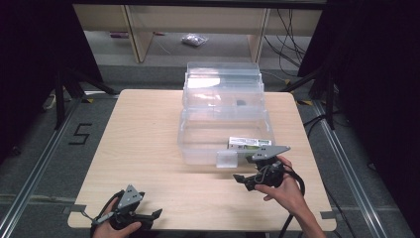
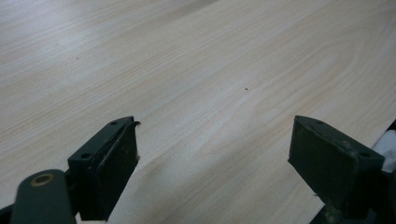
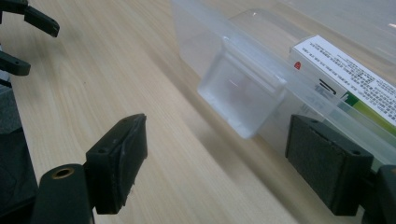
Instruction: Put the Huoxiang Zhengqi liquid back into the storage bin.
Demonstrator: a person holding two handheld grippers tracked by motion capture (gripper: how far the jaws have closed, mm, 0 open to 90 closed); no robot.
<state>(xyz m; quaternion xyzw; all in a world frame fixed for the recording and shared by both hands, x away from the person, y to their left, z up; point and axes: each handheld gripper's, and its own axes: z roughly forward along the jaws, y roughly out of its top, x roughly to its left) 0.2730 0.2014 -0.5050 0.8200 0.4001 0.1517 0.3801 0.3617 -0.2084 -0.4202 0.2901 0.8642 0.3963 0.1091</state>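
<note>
The small dark thing (image 1: pixel 241 103) in the clear plastic box (image 1: pixel 198 136) is too tiny to make out.

The black two-jaw left gripper (image 1: pixel 157 213) sits low at seven o'clock, jaws spread wide, nothing between them. The black two-jaw right gripper (image 1: pixel 241 180) hovers at five o'clock, jaws wide apart and empty, pointing toward nine o'clock.

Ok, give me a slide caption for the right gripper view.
Open right gripper beside the clear plastic storage box, near its front latch; a white labelled carton lies inside.
</note>
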